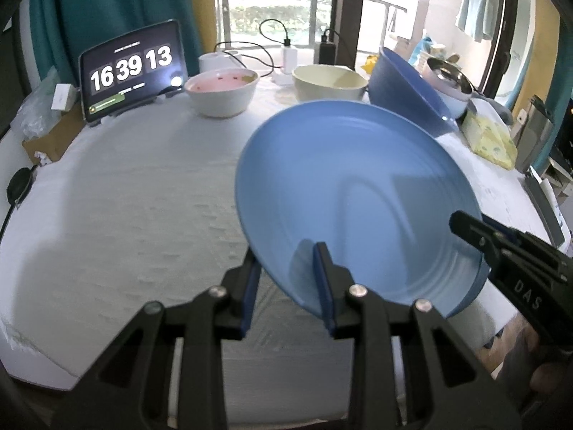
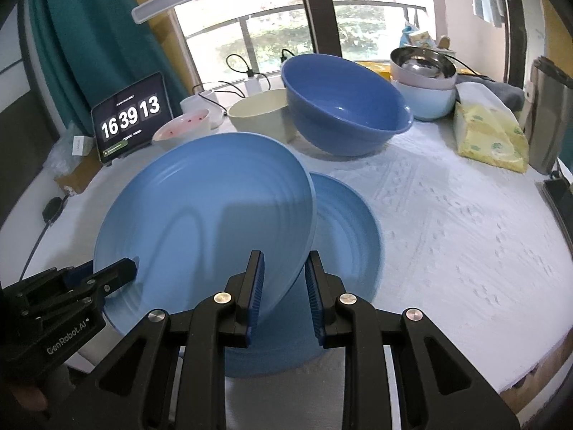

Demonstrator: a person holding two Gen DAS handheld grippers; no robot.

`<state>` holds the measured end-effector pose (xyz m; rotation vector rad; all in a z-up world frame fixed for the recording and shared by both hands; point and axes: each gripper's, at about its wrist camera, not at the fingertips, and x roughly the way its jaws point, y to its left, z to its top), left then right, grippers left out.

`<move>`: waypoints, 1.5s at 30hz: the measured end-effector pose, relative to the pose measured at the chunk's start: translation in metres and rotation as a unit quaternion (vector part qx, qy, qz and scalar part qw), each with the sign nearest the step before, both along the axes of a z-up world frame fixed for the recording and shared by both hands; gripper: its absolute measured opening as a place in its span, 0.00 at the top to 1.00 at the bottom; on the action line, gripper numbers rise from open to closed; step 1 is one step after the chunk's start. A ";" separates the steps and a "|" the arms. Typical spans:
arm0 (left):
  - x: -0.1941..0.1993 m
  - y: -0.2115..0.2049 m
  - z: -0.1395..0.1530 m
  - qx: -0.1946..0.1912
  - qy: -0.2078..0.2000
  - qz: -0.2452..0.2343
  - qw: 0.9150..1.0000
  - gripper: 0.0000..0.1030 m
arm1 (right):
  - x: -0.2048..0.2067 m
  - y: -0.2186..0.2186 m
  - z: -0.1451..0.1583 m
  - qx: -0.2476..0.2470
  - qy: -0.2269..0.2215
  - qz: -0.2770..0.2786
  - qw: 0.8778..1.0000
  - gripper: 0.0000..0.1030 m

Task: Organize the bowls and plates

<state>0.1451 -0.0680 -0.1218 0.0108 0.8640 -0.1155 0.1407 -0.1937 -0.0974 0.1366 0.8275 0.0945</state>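
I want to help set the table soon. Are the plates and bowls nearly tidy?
Not yet. Done: a steel bowl sits nested in stacked pale bowls. In hand: the left gripper and right gripper both pinch a light blue ridged plate, tilted above a second blue plate on the white tablecloth. Left: the big dark blue bowl, cream bowl and pink-lined white bowl stand apart.

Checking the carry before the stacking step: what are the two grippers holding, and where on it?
Both hold one blue plate by its rim: the left gripper and the right gripper each clamp the near edge, at separate spots.
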 end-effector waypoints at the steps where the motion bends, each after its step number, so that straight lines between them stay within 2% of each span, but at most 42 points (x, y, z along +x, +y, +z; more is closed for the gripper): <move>1: 0.000 -0.002 0.000 0.000 0.001 -0.001 1.000 0.70 | 0.000 -0.003 -0.001 0.001 0.001 -0.001 1.000 0.75; 16: 0.006 -0.026 -0.007 -0.001 0.018 -0.015 1.000 0.68 | -0.003 -0.032 -0.005 0.020 0.002 -0.021 1.000 0.75; 26: 0.012 -0.029 -0.015 -0.005 0.044 -0.014 0.999 0.64 | -0.005 -0.040 0.000 0.028 -0.004 -0.026 0.999 0.75; 35: 0.007 -0.031 -0.012 -0.001 0.035 -0.020 0.999 0.63 | -0.006 -0.041 0.004 0.017 -0.011 -0.032 0.999 0.75; 39: 0.003 -0.026 -0.005 -0.008 0.022 -0.019 1.000 0.59 | -0.007 -0.041 0.005 0.015 -0.011 -0.031 0.999 0.75; 45: -0.001 -0.017 0.006 -0.021 0.000 -0.009 1.000 0.57 | -0.010 -0.040 0.012 0.009 -0.019 -0.037 0.999 0.74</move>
